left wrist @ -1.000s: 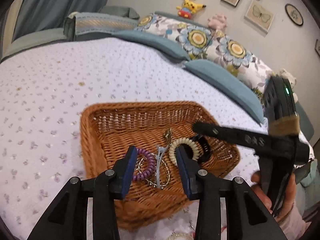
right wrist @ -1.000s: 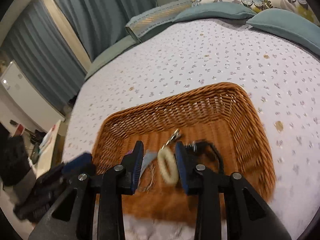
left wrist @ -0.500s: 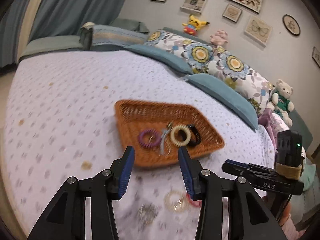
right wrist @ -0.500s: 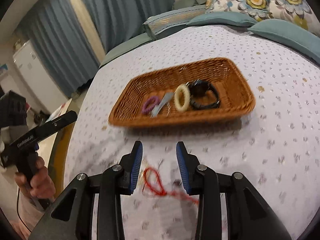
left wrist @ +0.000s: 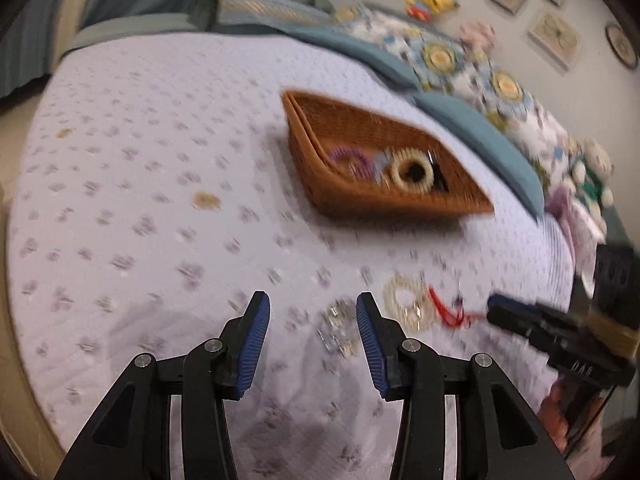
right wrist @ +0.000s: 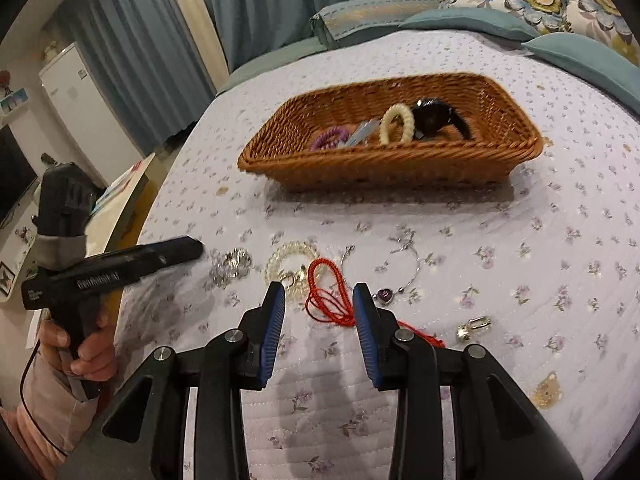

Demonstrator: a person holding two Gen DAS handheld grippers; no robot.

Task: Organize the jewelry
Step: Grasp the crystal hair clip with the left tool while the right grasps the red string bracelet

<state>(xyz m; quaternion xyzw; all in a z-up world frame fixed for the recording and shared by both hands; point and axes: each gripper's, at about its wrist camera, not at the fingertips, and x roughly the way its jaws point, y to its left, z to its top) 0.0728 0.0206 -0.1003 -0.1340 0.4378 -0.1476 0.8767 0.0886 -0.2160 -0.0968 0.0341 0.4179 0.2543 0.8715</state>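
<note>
From your left wrist view, your left gripper (left wrist: 312, 320) hangs released over the bedspread (left wrist: 140, 160), nothing between its pads. Take the wicker basket (left wrist: 360, 200) as your landmark: it holds four blurred pieces that you can count, one purple coil tie (left wrist: 352, 158), one pale blue piece, one cream ring (left wrist: 412, 170) and one dark item behind it. On the near side of the basket lie three loose pieces: one silver cluster (left wrist: 336, 328) just ahead of your pads, one clear beaded ring (left wrist: 408, 304) and one red cord (left wrist: 448, 312) beside it; the other gripper reaches in right at the cord. From your right wrist view, your right gripper (right wrist: 319, 304) has just been opening and stands unclenched, with the red cord (right wrist: 326, 292) lying loose on the cloth between its pads, not pressed. The basket (right wrist: 392, 160) again shows four pieces, the dark one a watch (right wrist: 434, 114). Near side of it: one silver cluster (right wrist: 232, 266), one clear beaded ring (right wrist: 288, 260), one chain with a purple stone (right wrist: 404, 276) and one small silver clip (right wrist: 474, 326). Your left hand (right wrist: 80, 344) holds its gripper left of these, tip near the silver cluster.
</note>
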